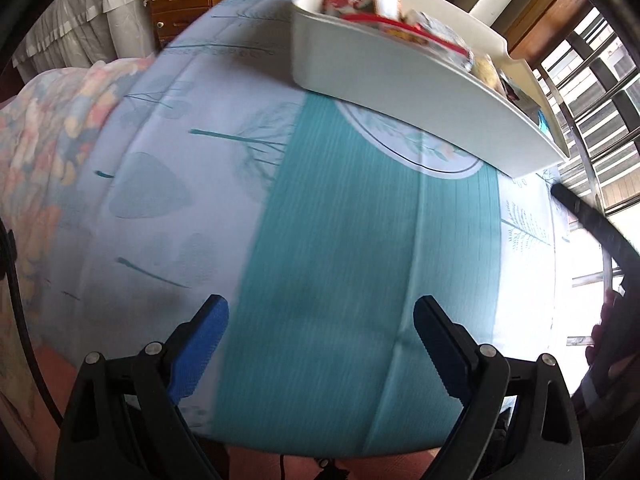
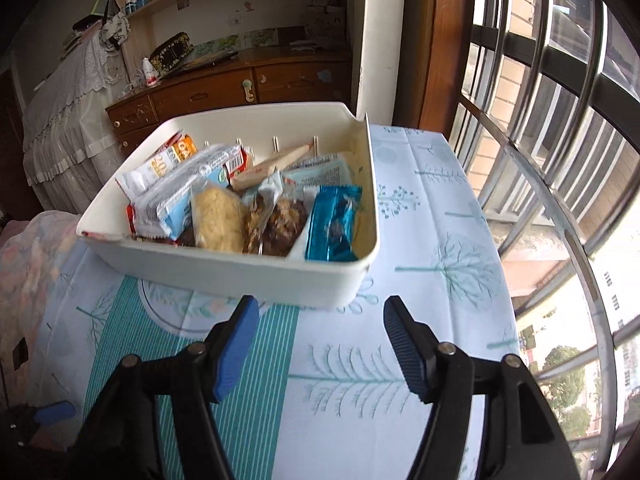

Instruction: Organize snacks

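Beside the window bars (image 2: 560, 184), snacks (image 2: 240, 208) fill bin (image 2: 240, 276).

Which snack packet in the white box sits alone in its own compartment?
The shiny blue foil packet, standing by itself in the narrow section on the window side of the white box; the other snacks are piled together beyond the divider.

Your bin (image 2: 224, 276) on the table (image 2: 420, 240), snack packets (image 2: 218, 216) inside it, drawers (image 2: 224, 92) behind, window (image 2: 560, 120) to the right.
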Demonstrator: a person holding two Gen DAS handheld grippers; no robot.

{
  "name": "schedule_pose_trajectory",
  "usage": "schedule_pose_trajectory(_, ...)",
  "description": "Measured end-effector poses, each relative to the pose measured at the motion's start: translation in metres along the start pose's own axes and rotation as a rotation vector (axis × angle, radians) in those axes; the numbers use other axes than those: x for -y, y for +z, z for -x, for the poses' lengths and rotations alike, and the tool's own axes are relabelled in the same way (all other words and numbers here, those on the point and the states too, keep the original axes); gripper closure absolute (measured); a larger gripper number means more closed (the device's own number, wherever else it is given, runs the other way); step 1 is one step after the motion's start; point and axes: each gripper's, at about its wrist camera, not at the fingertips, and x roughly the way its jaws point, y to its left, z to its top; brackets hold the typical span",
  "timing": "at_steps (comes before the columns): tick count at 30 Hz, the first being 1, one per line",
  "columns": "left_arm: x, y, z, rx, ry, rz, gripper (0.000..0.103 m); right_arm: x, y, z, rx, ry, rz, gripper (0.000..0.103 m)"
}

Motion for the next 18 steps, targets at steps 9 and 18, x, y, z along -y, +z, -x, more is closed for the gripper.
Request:
schedule_pose_trajectory(9,-0.066,0.029,0.092,0.101,0.029,-0.107,0.010,-0.055,-0.052,0.056,-0.167,-0.034,-0.079,0.025)
schedule_pose_trajectory(18,-0.050,0.042,0.182,0.207,-0.030,-0.200,0.010,-0.114,-0.045,0.124,-0.159,0.141,-0.073,0.011)
